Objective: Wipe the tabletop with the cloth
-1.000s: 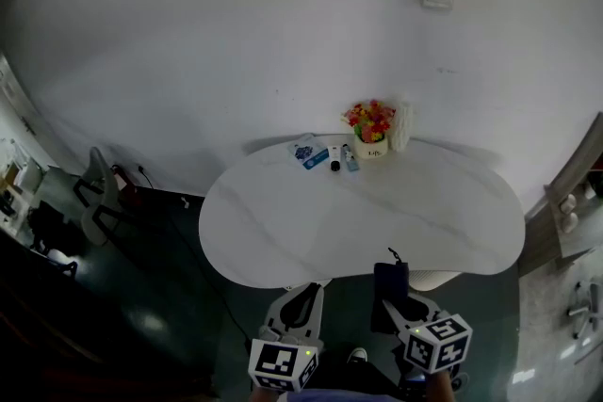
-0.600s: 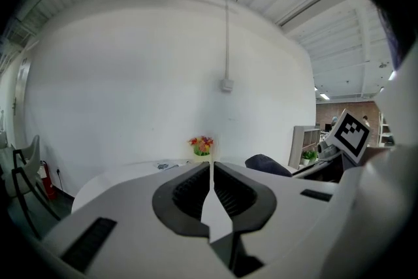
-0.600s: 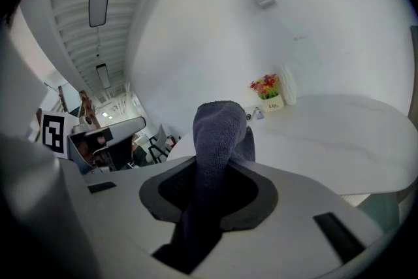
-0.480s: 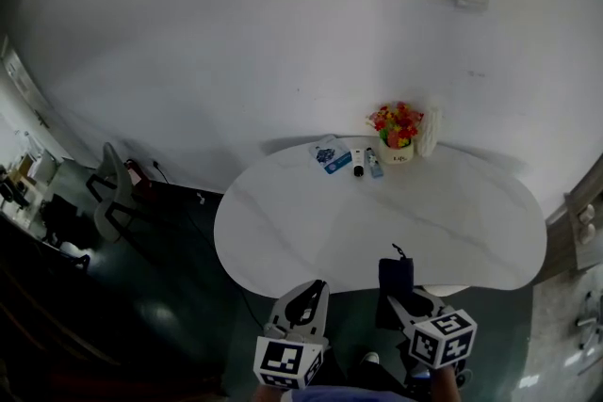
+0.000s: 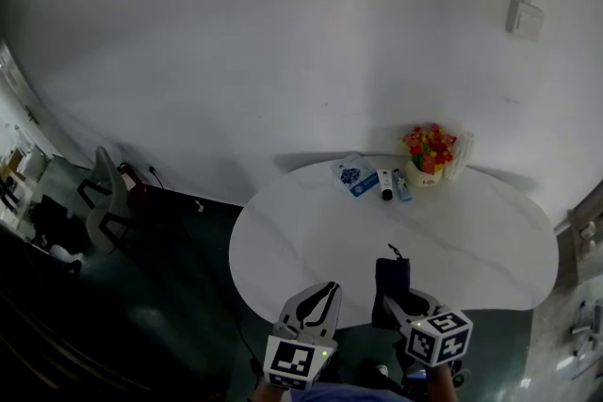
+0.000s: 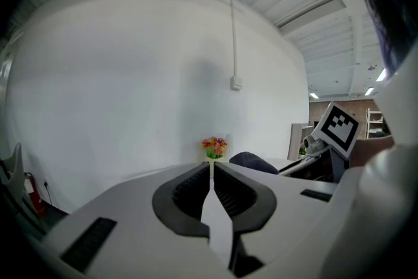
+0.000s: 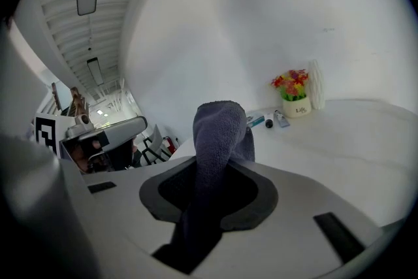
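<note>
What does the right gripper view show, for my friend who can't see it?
The right tongs pinch a dark blue cloth that sticks up between them. Beyond is a white table with a flower pot by the wall.

The dark blue-grey terry cloth (image 7: pixel 219 131) is showing a rough, looped, matt pile where it is bulging out between the jaws of the right gripper (image 7: pixel 215 170), whose white plastic shell is looking smooth and matt. The left gripper (image 6: pixel 211 170) is showing the same matt white plastic, set with dark grey ribbed pads (image 6: pixel 190 193) that are looking rubbery. The white oval tabletop (image 5: pixel 311 240) is looking like smooth polished stone with faint grey veins and is catching a soft sheen, the white wall (image 5: pixel 283 61) is looking flat and matt, and the small white flower pot (image 7: pixel 295 106) is looking smooth and glazed.
</note>
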{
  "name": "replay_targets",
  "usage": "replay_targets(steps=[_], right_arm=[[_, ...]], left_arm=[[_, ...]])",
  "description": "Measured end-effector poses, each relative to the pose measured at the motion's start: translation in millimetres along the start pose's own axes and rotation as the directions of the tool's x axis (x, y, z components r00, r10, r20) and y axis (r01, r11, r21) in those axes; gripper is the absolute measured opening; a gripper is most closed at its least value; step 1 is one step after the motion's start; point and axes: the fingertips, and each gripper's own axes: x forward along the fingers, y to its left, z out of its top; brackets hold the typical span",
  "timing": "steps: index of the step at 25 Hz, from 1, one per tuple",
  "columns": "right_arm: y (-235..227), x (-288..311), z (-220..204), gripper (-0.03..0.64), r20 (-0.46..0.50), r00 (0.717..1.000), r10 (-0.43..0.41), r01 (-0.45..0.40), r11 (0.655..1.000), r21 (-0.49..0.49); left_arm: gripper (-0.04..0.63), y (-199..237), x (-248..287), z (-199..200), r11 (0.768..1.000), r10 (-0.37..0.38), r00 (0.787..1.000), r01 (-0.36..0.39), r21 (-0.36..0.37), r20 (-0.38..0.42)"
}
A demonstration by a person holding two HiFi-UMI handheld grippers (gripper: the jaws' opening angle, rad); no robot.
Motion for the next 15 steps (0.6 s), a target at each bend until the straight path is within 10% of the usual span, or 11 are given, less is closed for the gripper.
replay_targets(steps=[15], right_arm=[[63.2,182.3,42.6,0.098,-0.087,0.994,0.062,-0.065,0.997,-0.032]], left_arm=[[0.026,155.5,3.6,-22.7,0.996,0.036,0.999,-0.036,-0.075,-0.008]])
